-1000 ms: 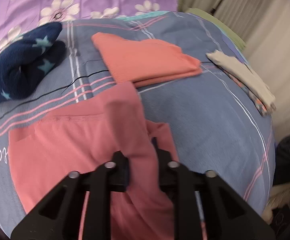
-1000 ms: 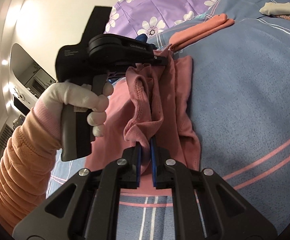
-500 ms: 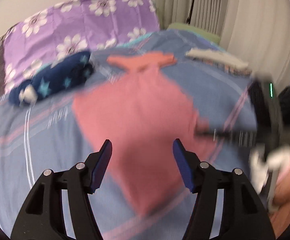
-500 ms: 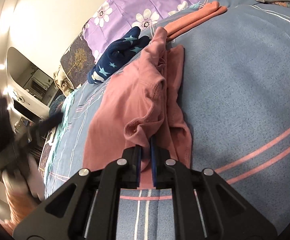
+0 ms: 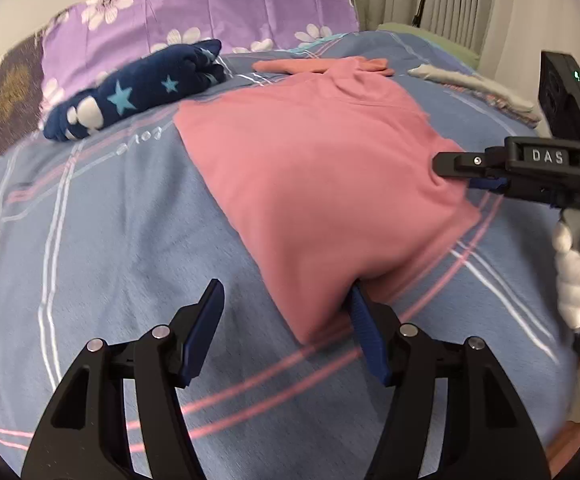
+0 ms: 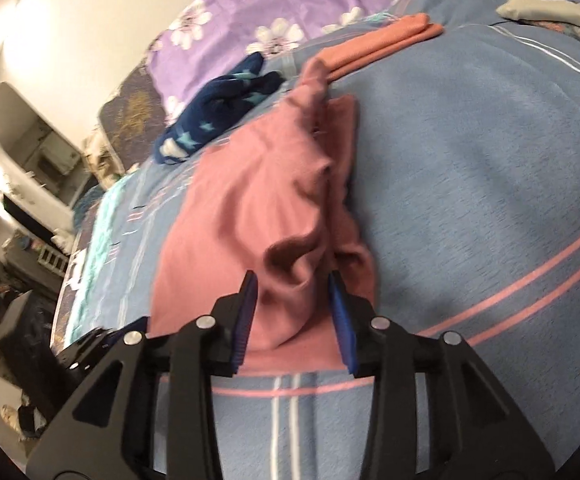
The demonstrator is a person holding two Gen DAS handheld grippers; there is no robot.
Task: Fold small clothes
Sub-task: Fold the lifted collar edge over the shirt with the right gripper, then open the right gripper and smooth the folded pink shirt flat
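Note:
A pink garment (image 5: 322,184) lies folded on the blue striped bedspread (image 5: 101,248). My left gripper (image 5: 285,324) is open at its near corner; the right finger (image 5: 366,332) touches the cloth's edge. In the right wrist view my right gripper (image 6: 294,316) is open, with a bunched fold of the pink garment (image 6: 249,208) lying between its fingers. The right gripper also shows in the left wrist view (image 5: 462,168), at the garment's right edge.
A folded orange garment (image 5: 322,66) lies at the far side, a navy star-patterned bundle (image 5: 137,88) at far left, a folded grey-white item (image 5: 474,86) at far right. A purple flowered pillow (image 5: 209,12) lies behind. The bed's edge drops off at right.
Both grippers opened and let go of the pink garment. It dropped from a lifted bunch to lie flat on the bed. The left gripper pulled back to its near corner.

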